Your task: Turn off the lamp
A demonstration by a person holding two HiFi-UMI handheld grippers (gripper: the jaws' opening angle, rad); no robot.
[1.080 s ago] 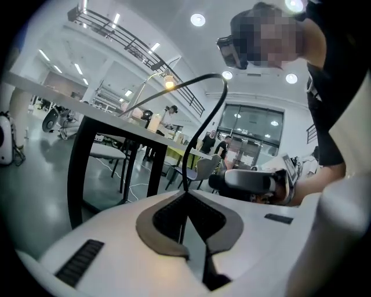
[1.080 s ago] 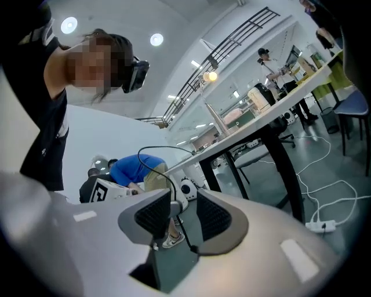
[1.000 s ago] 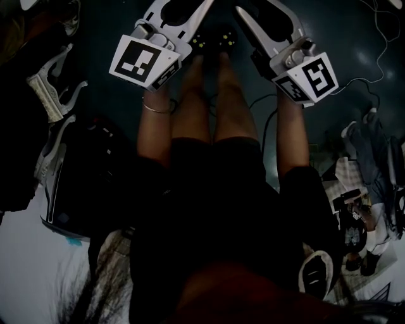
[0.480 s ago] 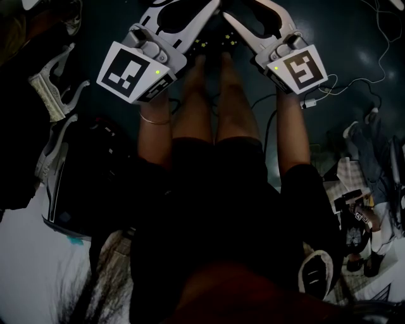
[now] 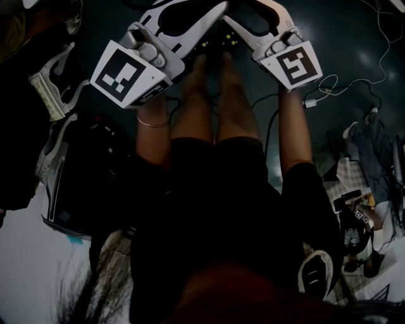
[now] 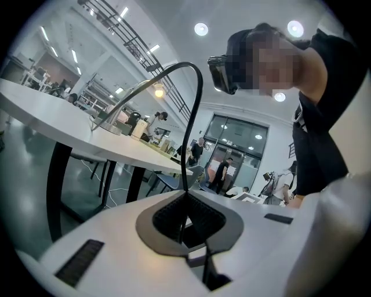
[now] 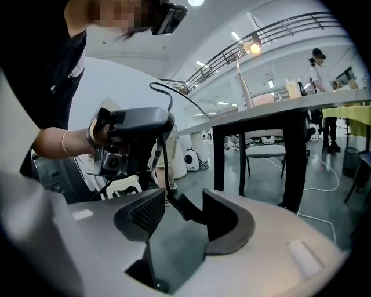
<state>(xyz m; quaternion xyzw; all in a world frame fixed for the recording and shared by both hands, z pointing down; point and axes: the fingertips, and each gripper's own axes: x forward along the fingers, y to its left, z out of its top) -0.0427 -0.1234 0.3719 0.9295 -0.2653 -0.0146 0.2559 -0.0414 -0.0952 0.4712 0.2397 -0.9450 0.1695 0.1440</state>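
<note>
The lamp [image 6: 157,90] stands on a long white table [image 6: 69,125], its bulb glowing; the right gripper view also shows the lamp [image 7: 251,47] lit. A thin black cord [image 6: 197,93] arcs down into my left gripper [image 6: 185,217], whose pads are shut on it. My right gripper [image 7: 184,212] is open; its jaws have just been opening. A thick black piece of the cord [image 7: 181,204] lies slanted between them. In the dark head view my left gripper [image 5: 201,7] and right gripper [image 5: 243,11] meet tip to tip at the top edge, above the person's legs.
A hand holds the left gripper's black body [image 7: 136,125] just beyond my right jaws. The table's dark leg [image 7: 295,156] and a chair [image 7: 264,152] stand behind. Loose cables [image 5: 380,44] and clutter [image 5: 54,95] lie on the floor on both sides. People stand far off [image 6: 223,171].
In the head view both grippers have moved up the picture and closer together. The left marker cube looms larger. The right gripper has rolled, so its marker cube now faces the camera squarely.
</note>
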